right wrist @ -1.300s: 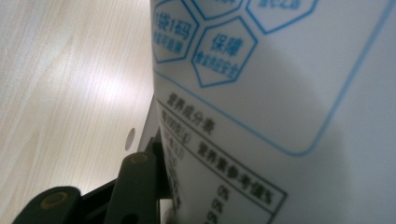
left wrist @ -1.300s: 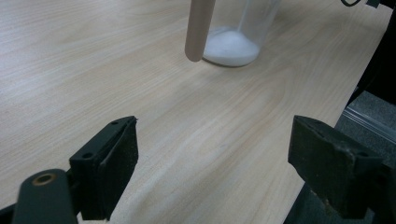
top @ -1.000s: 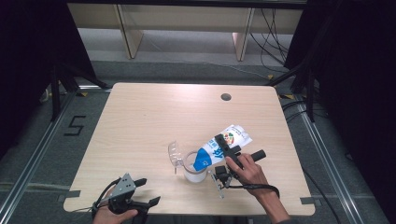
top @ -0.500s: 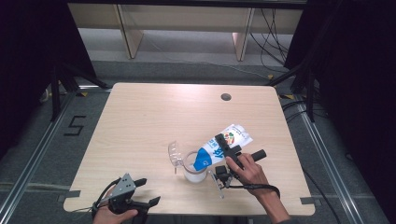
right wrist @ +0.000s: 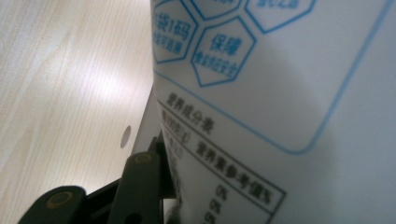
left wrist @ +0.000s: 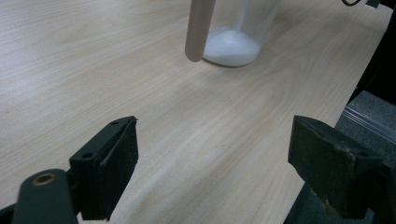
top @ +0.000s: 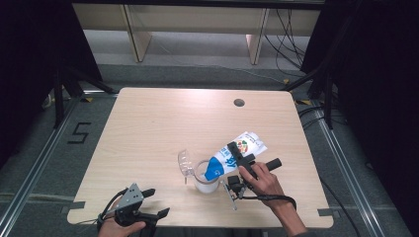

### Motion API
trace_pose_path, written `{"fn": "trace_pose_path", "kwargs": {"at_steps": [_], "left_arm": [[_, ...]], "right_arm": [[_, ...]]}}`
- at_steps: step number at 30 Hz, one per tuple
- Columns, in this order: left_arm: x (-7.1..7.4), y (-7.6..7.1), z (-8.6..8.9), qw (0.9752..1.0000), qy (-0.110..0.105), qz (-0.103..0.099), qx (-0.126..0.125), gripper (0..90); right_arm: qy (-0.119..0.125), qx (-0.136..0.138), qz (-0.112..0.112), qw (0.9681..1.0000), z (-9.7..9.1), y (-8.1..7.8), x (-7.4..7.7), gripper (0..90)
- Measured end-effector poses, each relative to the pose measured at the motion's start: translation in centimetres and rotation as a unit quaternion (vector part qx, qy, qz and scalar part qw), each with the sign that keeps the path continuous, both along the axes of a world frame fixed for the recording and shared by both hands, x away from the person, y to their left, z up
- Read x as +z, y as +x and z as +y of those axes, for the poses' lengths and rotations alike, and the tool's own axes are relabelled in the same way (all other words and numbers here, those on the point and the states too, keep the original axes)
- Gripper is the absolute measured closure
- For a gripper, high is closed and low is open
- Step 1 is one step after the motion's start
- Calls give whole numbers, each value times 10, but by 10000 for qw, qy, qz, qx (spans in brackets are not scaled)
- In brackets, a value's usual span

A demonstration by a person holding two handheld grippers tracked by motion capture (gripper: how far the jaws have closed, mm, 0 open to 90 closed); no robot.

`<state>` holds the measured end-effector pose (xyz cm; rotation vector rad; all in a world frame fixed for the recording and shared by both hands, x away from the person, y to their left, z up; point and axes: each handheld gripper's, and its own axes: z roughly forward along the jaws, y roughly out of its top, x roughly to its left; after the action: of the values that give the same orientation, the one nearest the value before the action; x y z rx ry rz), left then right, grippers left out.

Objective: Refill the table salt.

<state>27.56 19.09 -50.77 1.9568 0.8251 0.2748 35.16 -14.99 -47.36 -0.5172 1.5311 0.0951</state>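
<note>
So closest to where the person stands, the left gripper (top: 148, 216) is just parked at the near edge of the light wood-grain table (top: 148, 128), jaws spread wide with nothing between them, basically idling. A bit further in, the right gripper (top: 240, 161) is doing all the work: it's clamped on a white and blue printed plastic pouch (top: 236, 151) and has it tipped down to the left, so the low end hangs right over the mouth of a clear plastic cup (top: 206, 177). From the right gripper view you mostly get the pouch's printed back panel (right wrist: 280, 93) pressed up against one jaw, so the pinch looks solid. From the left gripper view there's already a layer of white powder (left wrist: 232, 46) sitting in the bottom of the cup, though only the bottom part, and a tan wooden stick (left wrist: 198, 28) hangs in front of it. Just left of the cup there's a clear curved plastic piece (top: 185, 161), maybe its lid, can't really tell. My guess is the pour is underway but nowhere near full; what's left is finishing it, righting the pouch and setting it down.
</note>
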Motion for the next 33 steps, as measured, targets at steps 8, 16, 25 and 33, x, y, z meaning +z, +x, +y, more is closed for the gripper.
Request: {"fn": "trace_pose_path", "kwargs": {"at_steps": [8, 16, 25, 33], "left_arm": [[0, 0, 0, 10000, -39, 5, -5, 157], [0, 0, -1, 10000, -54, 3, 1, 157], [0, 0, -1, 10000, -59, 7, 3, 156], [0, 0, -1, 10000, -55, 9, 2, 157]], "right_arm": [[179, -95, 94, 9998, -2, -1, -3, 609], [89, -53, 47, 9999, -1, -1, -1, 614], [68, -57, 42, 10000, -1, 0, 0, 618], [13, -40, -38, 10000, -1, -1, 1, 618]]}}
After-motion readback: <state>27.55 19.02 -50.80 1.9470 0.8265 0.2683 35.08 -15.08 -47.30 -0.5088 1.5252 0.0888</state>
